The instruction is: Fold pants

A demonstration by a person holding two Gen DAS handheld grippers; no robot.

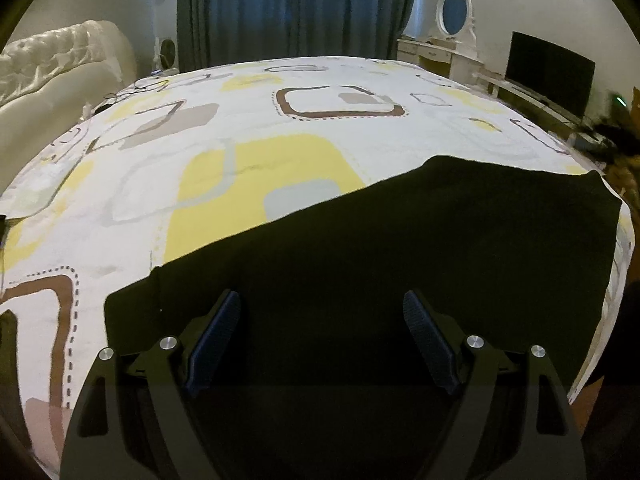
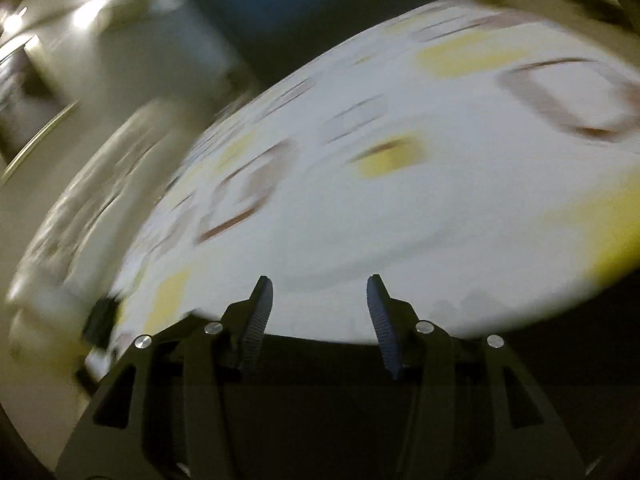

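Note:
Black pants (image 1: 400,248) lie flat on a bed with a white sheet (image 1: 256,120) patterned in yellow, grey and brown. In the left wrist view they fill the near right part of the bed. My left gripper (image 1: 322,304) is open and empty, just above the near part of the pants. The right wrist view is blurred by motion. My right gripper (image 2: 320,288) is open and empty over the patterned sheet (image 2: 400,200). A dark strip, probably the pants (image 2: 560,324), shows along the near right edge.
A cream tufted headboard (image 1: 52,64) stands at the left of the bed. Dark curtains (image 1: 296,12) hang behind it. A white dressing table with an oval mirror (image 1: 452,36) and a black television (image 1: 548,72) stand at the right. The bed's right edge (image 1: 616,248) is close to the pants.

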